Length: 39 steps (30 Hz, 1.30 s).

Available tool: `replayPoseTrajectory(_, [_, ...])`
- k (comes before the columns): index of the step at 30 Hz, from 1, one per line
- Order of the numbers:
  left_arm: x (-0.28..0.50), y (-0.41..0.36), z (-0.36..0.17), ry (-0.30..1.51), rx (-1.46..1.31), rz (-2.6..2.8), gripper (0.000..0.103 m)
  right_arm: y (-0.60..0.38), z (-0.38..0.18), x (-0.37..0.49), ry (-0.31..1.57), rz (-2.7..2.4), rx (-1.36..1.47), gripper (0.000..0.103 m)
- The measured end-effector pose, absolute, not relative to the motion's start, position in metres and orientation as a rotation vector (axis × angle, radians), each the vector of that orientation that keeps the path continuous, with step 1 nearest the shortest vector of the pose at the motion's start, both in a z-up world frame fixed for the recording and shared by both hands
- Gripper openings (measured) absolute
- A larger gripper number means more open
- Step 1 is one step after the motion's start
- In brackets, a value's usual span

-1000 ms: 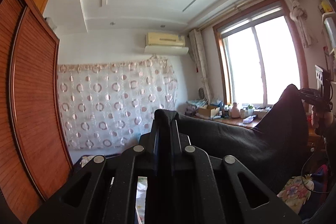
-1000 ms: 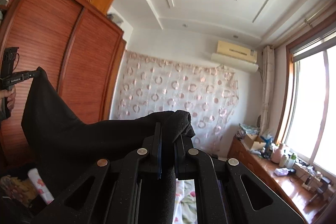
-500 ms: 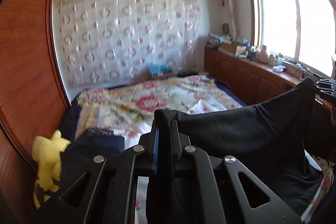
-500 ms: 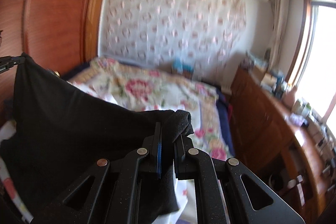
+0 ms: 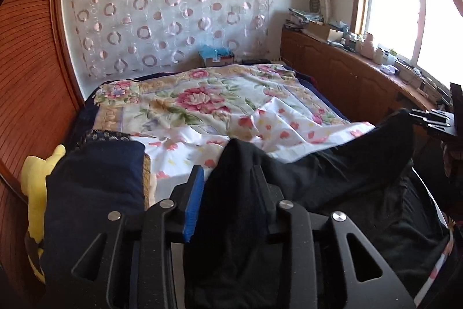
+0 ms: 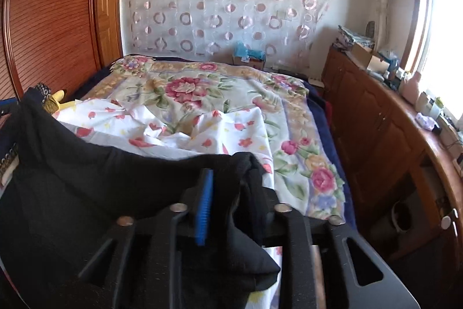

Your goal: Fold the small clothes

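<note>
Both claws lowered and now parted, left claw (image 5: 228, 178), right claw (image 6: 231, 181), black garment (image 5: 332, 178) slack between them, stretched left-right.

black garment (image 5: 341, 193), soft knit, crumpled, sagging low over the floral bedsheet (image 5: 202, 103), near edge of it, corners raised.

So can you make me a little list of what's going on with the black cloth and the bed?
cloth: black garment, stretched between both tools
left tool: open, cloth draped between its fingers
right tool: open, cloth corner lying in it
bed: floral sheet, rumpled
beside cloth: navy fabric, yellow plush toy
folding: not yet done
</note>
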<state>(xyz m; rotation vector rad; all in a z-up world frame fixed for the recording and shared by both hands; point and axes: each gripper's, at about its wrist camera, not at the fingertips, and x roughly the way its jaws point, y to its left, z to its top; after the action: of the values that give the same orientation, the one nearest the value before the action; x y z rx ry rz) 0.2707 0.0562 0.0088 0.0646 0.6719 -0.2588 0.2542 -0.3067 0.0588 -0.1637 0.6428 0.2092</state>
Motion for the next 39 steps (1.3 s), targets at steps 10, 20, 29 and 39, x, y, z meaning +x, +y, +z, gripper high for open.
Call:
replayPoseTrajectory(10, [0.209,0.052,-0.045,0.78,0.064,-0.304,0.041,-0.32,0.02,0.224,0.688,0.287,-0.095,0.043])
replayPoseTrajectory(20, [0.202,0.048,-0.101,0.911,0.056,-0.281,0.041,-0.341,-0.024,0.209,0.835,0.301,-0.009,0.043])
replayPoseTrajectory(29, [0.196,0.045,-0.103,0.873,0.077,-0.255,0.044,-0.379,-0.021,0.234,0.866,0.254,0.111,0.043])
replayPoseTrajectory(39, [0.192,0.051,-0.102,0.88,0.058,-0.262,0.044,-0.367,-0.026,0.25,0.844,0.186,0.079,0.043])
